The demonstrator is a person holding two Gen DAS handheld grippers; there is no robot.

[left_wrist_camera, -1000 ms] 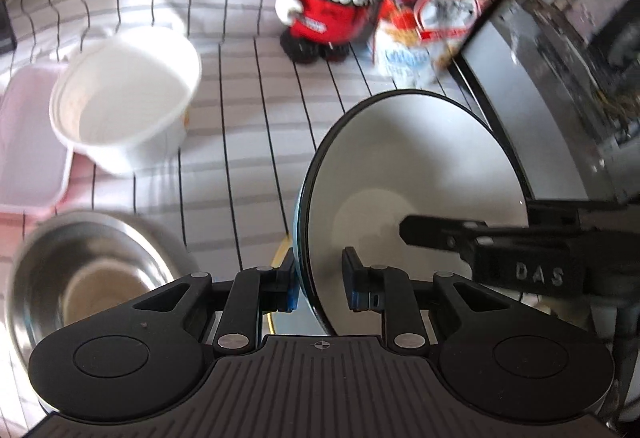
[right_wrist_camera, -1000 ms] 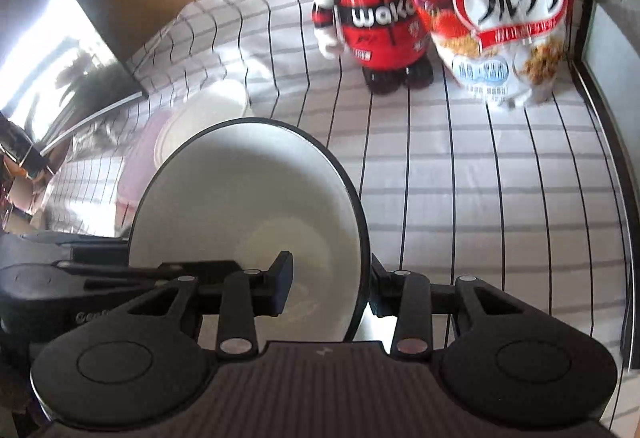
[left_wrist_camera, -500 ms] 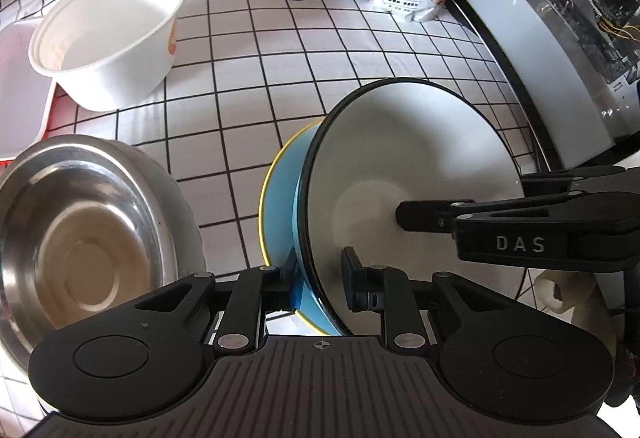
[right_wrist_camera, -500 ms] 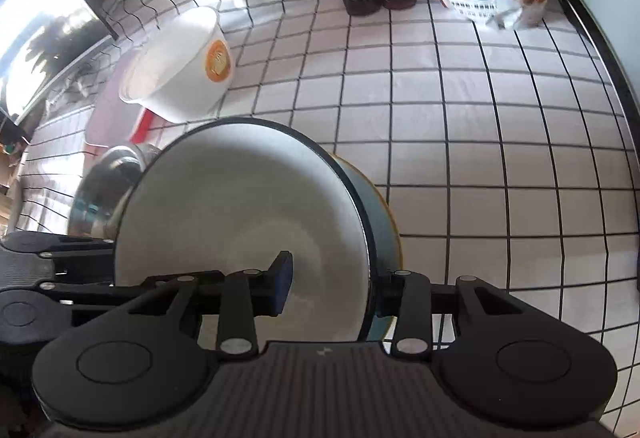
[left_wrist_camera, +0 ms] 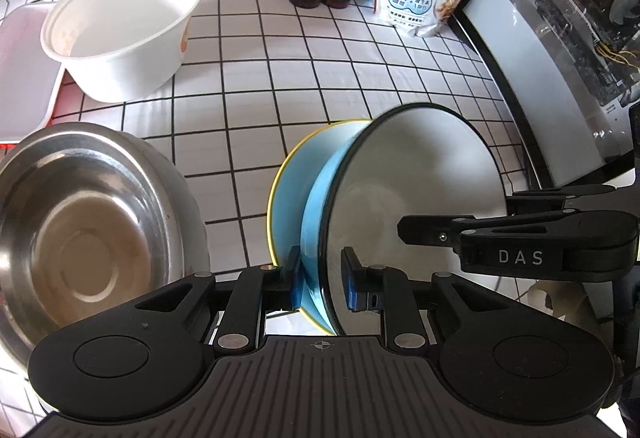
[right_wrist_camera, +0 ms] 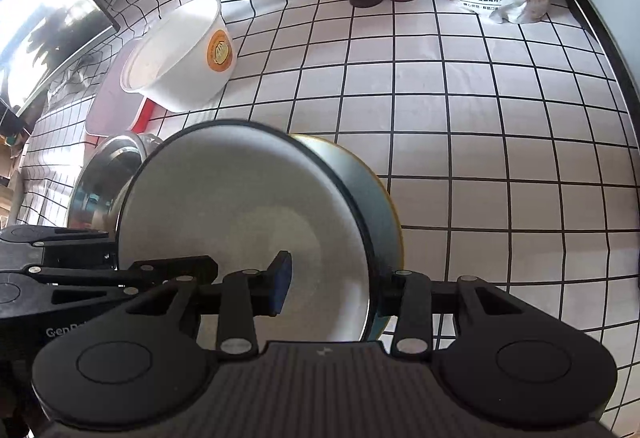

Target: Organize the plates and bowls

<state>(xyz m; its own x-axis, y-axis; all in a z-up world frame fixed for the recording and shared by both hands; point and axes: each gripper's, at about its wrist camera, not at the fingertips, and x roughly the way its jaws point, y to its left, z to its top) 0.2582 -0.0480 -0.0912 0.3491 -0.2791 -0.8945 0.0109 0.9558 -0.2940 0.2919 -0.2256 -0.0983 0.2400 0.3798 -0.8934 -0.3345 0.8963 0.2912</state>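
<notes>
Both hand-held grippers (left_wrist_camera: 320, 284) (right_wrist_camera: 332, 288) clasp white bowl's (left_wrist_camera: 412, 206) rim.

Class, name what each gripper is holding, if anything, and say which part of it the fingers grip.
Both the left gripper and right gripper grip the white-and-blue bowl by opposite sides of its rim.

— Left gripper (left_wrist_camera: 320, 284)?
— Matte black, ribbed base, two round discs, silver screws, blue pads (left_wrist_camera: 295, 280).
— Right gripper (right_wrist_camera: 332, 284)?
— Same black build, dark blue pad; "DAS" in pale letters on the side.
</notes>
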